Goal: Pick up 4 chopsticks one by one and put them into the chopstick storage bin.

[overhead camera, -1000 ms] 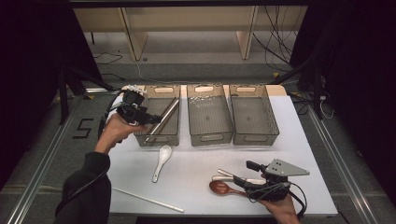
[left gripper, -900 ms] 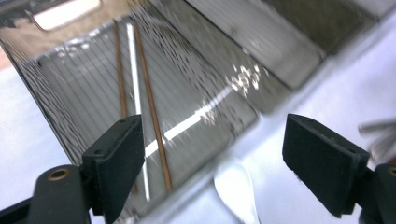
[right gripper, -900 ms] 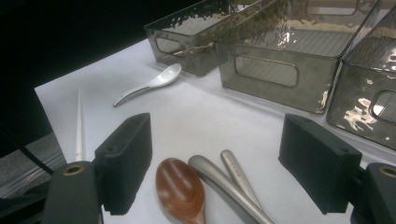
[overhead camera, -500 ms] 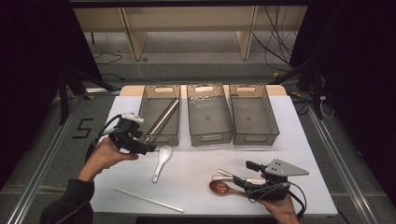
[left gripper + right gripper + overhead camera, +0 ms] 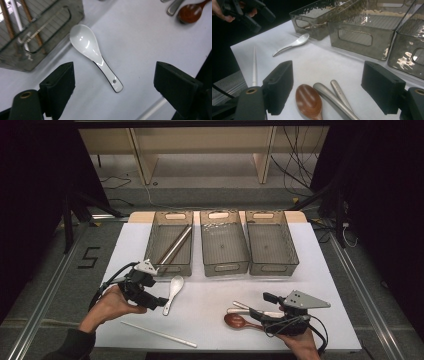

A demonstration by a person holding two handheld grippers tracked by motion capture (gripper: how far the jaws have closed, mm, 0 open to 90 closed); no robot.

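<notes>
A white ceramic spoon (image 5: 173, 290) (image 5: 95, 56) (image 5: 292, 44) lies on the white table in front of the left bin. My left gripper (image 5: 159, 302) (image 5: 113, 82) hovers open just above the spoon's handle end, one jaw on either side. My right gripper (image 5: 261, 305) (image 5: 327, 85) stands open near the front right edge. Between and below its jaws lie a brown wooden spoon (image 5: 237, 321) (image 5: 309, 100) and two metal handles (image 5: 241, 306) (image 5: 335, 96). Neither gripper holds anything.
Three smoky clear bins stand side by side at the back: the left bin (image 5: 170, 268) holds long rods (image 5: 175, 245), while the middle bin (image 5: 225, 268) and right bin (image 5: 272, 267) look bare. A white chopstick (image 5: 157, 334) (image 5: 254, 65) lies near the front edge.
My left gripper has come back from above the left bin toward the near side and now sits over the white spoon's handle. The right gripper has stayed put.
</notes>
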